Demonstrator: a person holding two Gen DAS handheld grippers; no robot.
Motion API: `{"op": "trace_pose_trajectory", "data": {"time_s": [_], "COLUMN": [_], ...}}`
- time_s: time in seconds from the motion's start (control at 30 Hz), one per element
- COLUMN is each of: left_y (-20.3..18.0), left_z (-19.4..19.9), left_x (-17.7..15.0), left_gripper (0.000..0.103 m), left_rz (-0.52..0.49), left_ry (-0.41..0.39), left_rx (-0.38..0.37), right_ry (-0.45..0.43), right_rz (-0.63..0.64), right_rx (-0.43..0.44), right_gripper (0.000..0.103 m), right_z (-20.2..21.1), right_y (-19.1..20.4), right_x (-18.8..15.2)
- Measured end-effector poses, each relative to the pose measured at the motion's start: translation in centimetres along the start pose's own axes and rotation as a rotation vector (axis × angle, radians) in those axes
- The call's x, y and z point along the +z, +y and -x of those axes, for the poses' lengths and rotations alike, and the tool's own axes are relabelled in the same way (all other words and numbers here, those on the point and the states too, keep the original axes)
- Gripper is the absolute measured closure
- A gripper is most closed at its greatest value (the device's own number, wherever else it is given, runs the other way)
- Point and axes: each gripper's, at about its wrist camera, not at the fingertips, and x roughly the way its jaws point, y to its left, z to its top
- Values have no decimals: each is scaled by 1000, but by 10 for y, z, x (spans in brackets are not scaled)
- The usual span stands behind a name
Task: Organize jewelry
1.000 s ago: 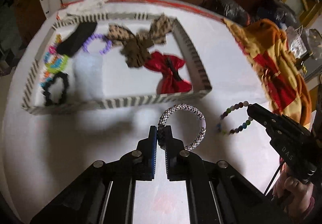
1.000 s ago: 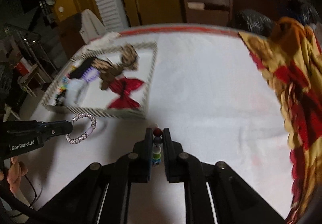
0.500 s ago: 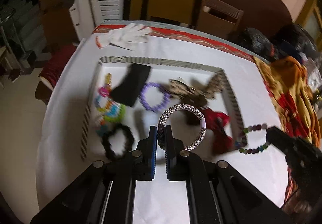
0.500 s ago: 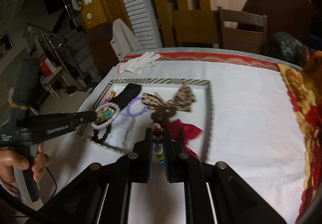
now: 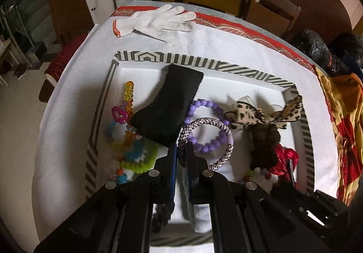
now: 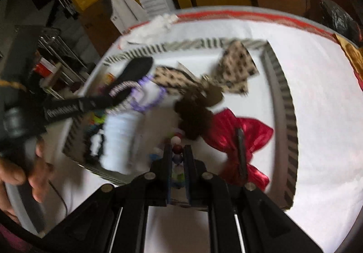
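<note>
Left claw: clamped on braided bracelet, held over striped tray near table's far left corner. Right claw: clamped on beaded bracelet, mostly hidden, blurred.

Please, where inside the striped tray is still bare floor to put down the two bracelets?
Bare floor lies along the far wall of the striped tray, between the black pouch and the leopard bow. The left side with colourful bracelets is crowded.
</note>
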Motion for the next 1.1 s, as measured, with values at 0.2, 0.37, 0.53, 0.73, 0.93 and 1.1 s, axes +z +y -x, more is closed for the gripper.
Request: {"op": "trace_pose_trajectory", "data": {"time_s": [0.2, 0.37, 0.53, 0.73, 0.93, 1.1], "left_y": [3, 6, 2, -6, -16, -24], "left_z": [-9, 1, 23, 63, 102, 132], "left_x": [1, -4, -16, -39, -64, -88], "left_gripper": [85, 66, 66, 66, 66, 66], "left_rz": [14, 26, 18, 24, 9, -16], "left_ry": [11, -1, -27, -90, -158, -215], "left_rx": [5, 22, 38, 43, 72, 117], "right_ry": [18, -17, -68, -148, -196, -215], "right_rz": [-37, -42, -7, 10, 37, 65], "right_rx": [-25, -6, -21, -34, -64, -79], "right_gripper": [76, 71, 61, 53, 46, 42], "right_z": [-1, 16, 37, 66, 96, 118], "right_y": [-11, -9, 3, 15, 23, 29], "right_x": [-2, -6, -7, -12, -25, -35]}}
